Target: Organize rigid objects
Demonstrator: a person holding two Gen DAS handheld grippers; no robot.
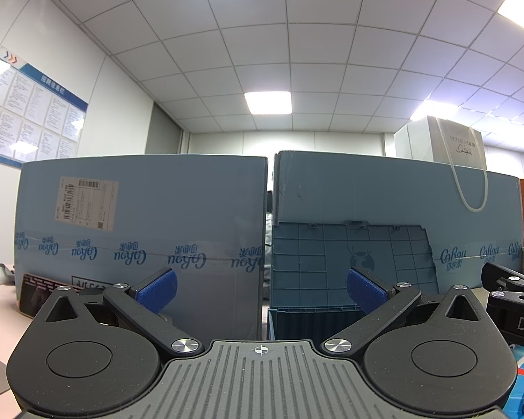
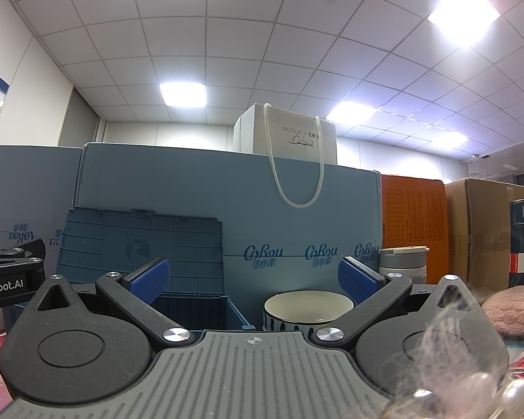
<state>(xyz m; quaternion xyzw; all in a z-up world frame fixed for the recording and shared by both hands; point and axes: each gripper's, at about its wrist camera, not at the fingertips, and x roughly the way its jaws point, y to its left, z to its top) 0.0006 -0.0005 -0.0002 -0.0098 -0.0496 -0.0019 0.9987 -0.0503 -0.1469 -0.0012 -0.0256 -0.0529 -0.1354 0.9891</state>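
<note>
Two big blue cartons stand side by side at the back of the table, printed with a repeated blue logo; the left one carries a white shipping label. A white paper gift bag sits on top of the right carton, its cord handles hanging down the front. To the right stand an orange box and a brown cardboard box. A notice board hangs on the left wall. Lit panels glow in the tiled ceiling.
</note>
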